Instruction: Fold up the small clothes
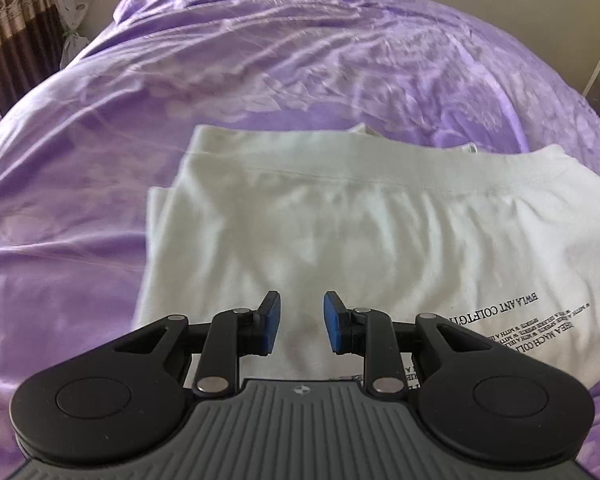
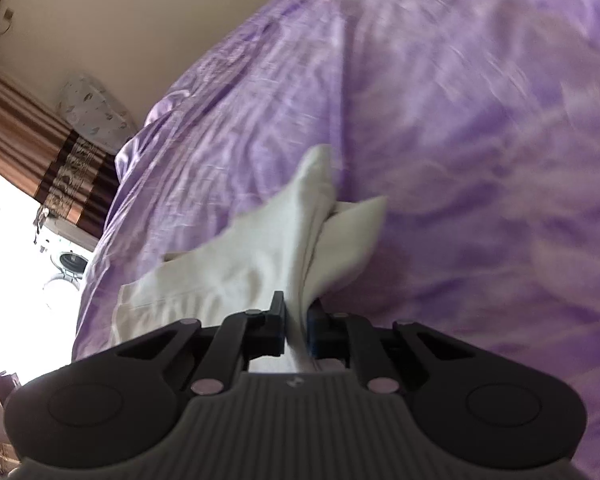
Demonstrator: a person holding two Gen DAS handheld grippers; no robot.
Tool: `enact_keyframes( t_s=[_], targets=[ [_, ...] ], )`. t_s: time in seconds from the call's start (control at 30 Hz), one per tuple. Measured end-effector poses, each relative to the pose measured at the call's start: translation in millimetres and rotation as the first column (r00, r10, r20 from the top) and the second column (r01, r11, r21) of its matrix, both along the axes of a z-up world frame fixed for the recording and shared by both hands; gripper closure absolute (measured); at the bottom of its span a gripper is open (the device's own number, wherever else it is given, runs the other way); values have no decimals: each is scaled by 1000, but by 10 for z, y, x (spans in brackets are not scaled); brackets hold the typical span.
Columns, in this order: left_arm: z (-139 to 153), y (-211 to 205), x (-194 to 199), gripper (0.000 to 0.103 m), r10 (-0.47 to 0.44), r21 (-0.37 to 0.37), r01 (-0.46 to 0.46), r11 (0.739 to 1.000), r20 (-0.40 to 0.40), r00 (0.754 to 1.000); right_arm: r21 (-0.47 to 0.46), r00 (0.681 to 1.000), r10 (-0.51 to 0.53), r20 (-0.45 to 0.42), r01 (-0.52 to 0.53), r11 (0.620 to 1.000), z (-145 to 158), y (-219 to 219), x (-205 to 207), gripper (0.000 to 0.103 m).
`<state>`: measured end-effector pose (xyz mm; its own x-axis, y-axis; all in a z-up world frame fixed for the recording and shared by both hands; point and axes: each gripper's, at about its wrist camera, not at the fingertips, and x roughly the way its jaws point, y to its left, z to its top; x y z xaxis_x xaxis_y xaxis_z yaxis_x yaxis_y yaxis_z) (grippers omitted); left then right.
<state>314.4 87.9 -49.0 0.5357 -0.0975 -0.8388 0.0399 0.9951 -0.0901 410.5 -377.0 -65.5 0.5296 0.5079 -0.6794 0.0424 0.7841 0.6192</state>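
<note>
On the purple bedspread (image 1: pixel 260 80) a white T-shirt (image 1: pixel 340 232) is lying partly folded. Right gripper (image 2: pixel 296 320) is pinching a bunched edge; thin hold, risking slipping out. Left gripper (image 1: pixel 300 320) is hovering spread, holding nothing, so the cloth risks dragging.

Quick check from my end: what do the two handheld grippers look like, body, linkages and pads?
Both match. Left gripper: grey ribbed body with a small white logo, black linkage arms on round black housings, silver pivot pins, blue pads. Right gripper: same build. No cables, hands or sleeves in view.
</note>
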Motion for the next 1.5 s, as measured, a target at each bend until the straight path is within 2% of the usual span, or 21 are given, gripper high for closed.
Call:
enact_keyframes(
  t_s=[0.23,0.43,0.63,0.77,0.9,1.0,1.1,1.13,1.17,1.3,1.43,1.5],
  targets=[
    [338,385,-179,72,15,-11,-14,1000,53,998,-66,995,77,60,-73,995,718,913,93,99],
    [485,794,-279,72,44,-15,-43,999,74,996,-62,986,141,88,-136,989,986,1773,234,99],
    [421,1177,-308,72,67,-49,-64,997,61,996,-57,973,223,56,-219,974,820,2821,426,99],
    [290,1411,-326,72,74,-111,-70,991,29,997,-52,958,287,-7,-287,957,452,3540,482,99],
    [168,1540,-328,72,70,-167,-69,983,-1,998,-72,940,333,-70,-337,939,101,4016,488,99],
    [124,1550,-339,72,54,-174,-53,983,-2,999,-92,931,354,-94,-362,928,-75,4186,479,98],
    [117,1535,-350,72,49,-182,-49,982,-7,999,-150,916,388,-99,-399,904,-160,4304,451,98],
    [130,1529,-361,72,48,-187,-49,981,-8,999,-180,909,405,-96,-416,891,-164,4351,436,96],
    [138,1524,-367,72,48,-192,-48,980,-8,999,-213,899,429,-86,-437,874,-132,4392,406,90],
    [273,1466,-467,72,39,-196,-38,980,2,999,-253,877,480,-32,-471,845,129,4425,279,69],
    [460,1385,-607,63,21,-196,-14,981,32,999,-304,856,514,62,-474,826,534,4241,15,65],
    [530,1377,-674,55,23,-241,-13,971,40,999,-319,851,514,109,-460,829,715,4067,-124,55]
  ],
)
